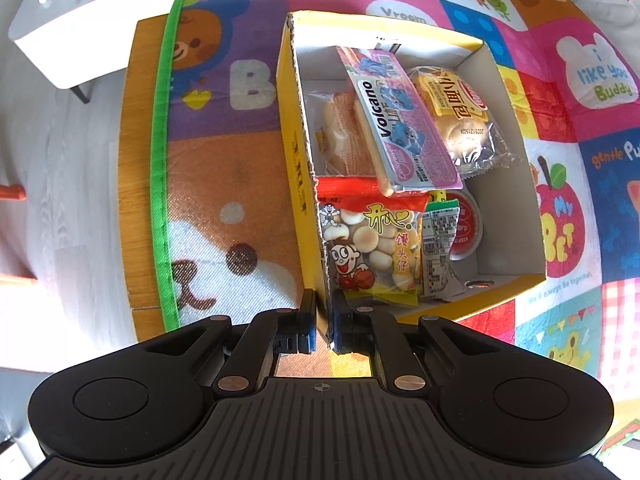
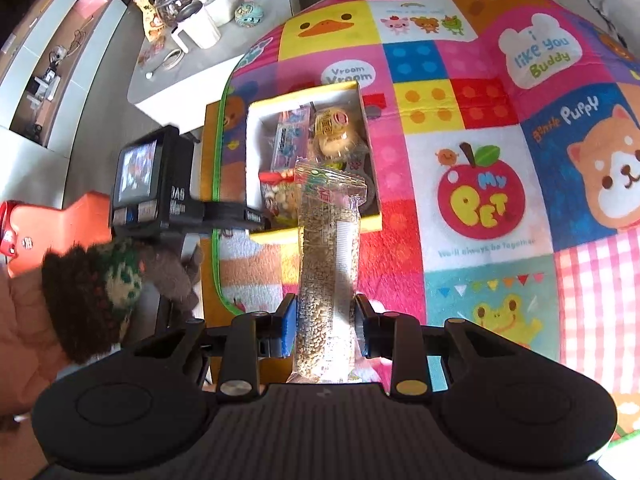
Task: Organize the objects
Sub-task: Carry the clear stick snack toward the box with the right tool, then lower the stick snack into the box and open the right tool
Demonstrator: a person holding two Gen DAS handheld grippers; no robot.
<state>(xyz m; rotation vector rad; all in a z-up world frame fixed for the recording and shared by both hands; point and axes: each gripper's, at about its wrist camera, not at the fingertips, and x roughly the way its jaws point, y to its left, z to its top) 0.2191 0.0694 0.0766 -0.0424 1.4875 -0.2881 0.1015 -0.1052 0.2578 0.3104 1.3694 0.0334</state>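
Note:
A yellow cardboard box [image 1: 516, 284] with a white inside stands on the cartoon play mat; it also shows in the right wrist view [image 2: 256, 128]. It holds several snacks: a Volcano pack [image 1: 404, 120], a wrapped bun [image 1: 460, 120], a biscuit-ball bag [image 1: 372, 240] and a red-lidded cup [image 1: 466, 224]. My left gripper [image 1: 323, 320] is shut on the box's near left wall. My right gripper [image 2: 326, 328] is shut on a long clear grain-bar packet [image 2: 328, 264], held above the mat in front of the box.
The left gripper with its camera [image 2: 156, 184] and the person's knitted sleeve [image 2: 100, 292] show at the left. A white side table [image 2: 200, 40] with jars and cups stands beyond the mat [image 2: 480, 140]. A wooden board edge [image 1: 136, 160] lies under the mat.

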